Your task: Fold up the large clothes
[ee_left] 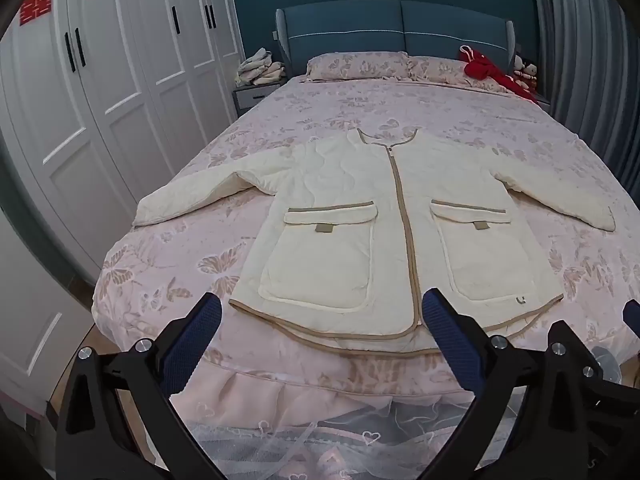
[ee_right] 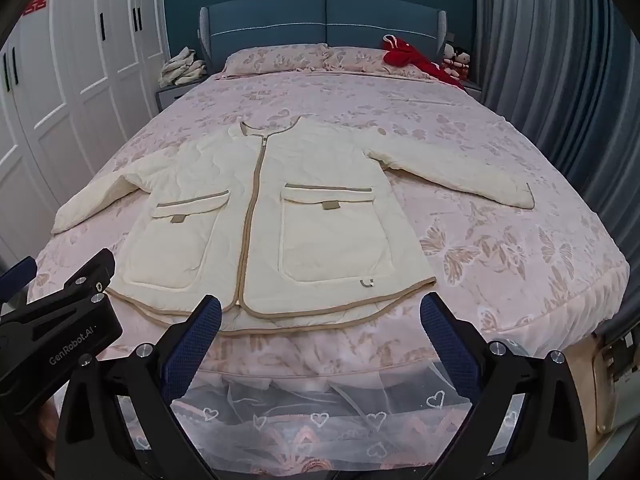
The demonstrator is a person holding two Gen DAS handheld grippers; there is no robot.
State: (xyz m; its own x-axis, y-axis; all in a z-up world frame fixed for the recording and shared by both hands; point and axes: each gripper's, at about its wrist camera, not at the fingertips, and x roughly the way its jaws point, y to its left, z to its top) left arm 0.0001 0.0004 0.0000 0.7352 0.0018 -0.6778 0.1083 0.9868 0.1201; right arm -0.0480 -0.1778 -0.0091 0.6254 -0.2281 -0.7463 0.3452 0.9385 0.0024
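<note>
On the pink bed (ee_left: 168, 280) my cream jacket (ee_left: 360, 208) lies flat, collar-to-hem axis pointing away, hem just ahead of my left gripper (ee_left: 320, 324) and right gripper (ee_right: 320, 322), both gaping, empty, equally near.

A cream quilted jacket (ee_left: 380, 216) lies flat on the pink floral bed (ee_left: 160, 264) with its zip closed and both sleeves spread out — the left gripper (ee_left: 320, 322) hovers wide open just before its hem, touching nothing.
</note>
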